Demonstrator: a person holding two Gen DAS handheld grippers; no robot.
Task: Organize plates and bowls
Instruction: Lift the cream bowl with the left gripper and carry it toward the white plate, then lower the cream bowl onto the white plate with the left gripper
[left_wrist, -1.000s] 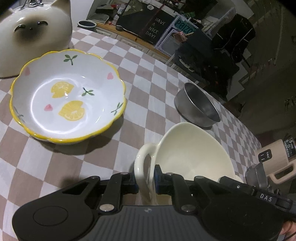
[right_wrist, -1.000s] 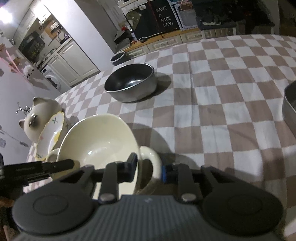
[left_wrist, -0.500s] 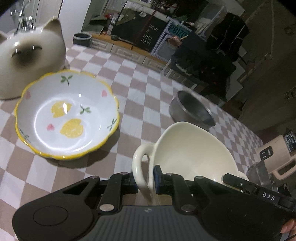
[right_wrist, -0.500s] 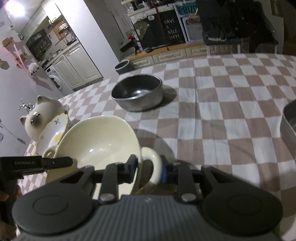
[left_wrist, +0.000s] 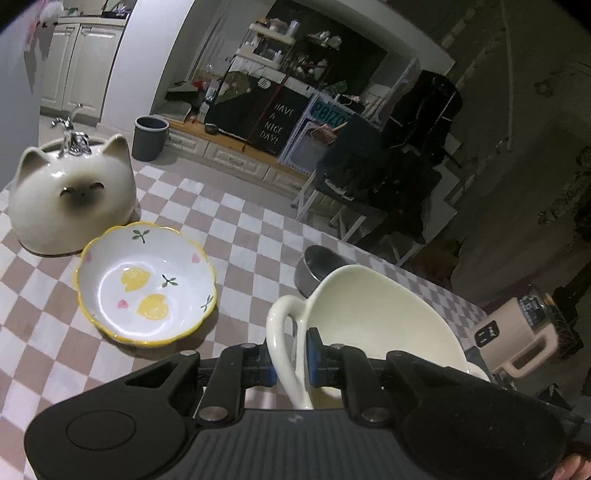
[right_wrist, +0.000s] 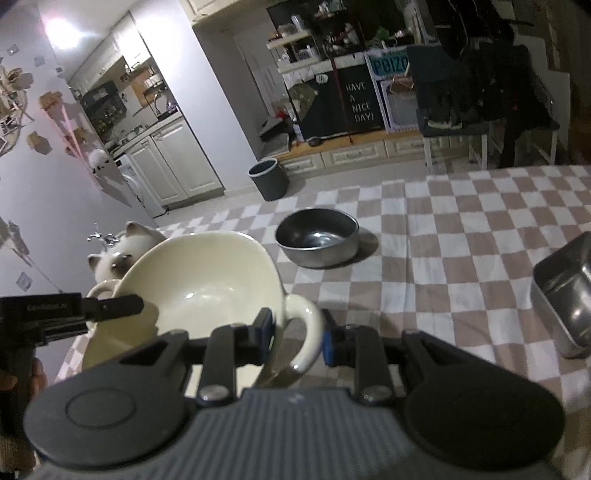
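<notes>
Both jaws were clamped on the cream bowl, one loop handle pinched in the left gripper, the other in the right gripper. It hung above the checkered surface, lemon bowl ahead-left. Glazed ceramic: heavy, slick, breakable, so gripping both handles looked wise.

A cream two-handled bowl is held tilted, apparently clear of the checkered table; a lemon-patterned bowl rests near its left edge.
</notes>
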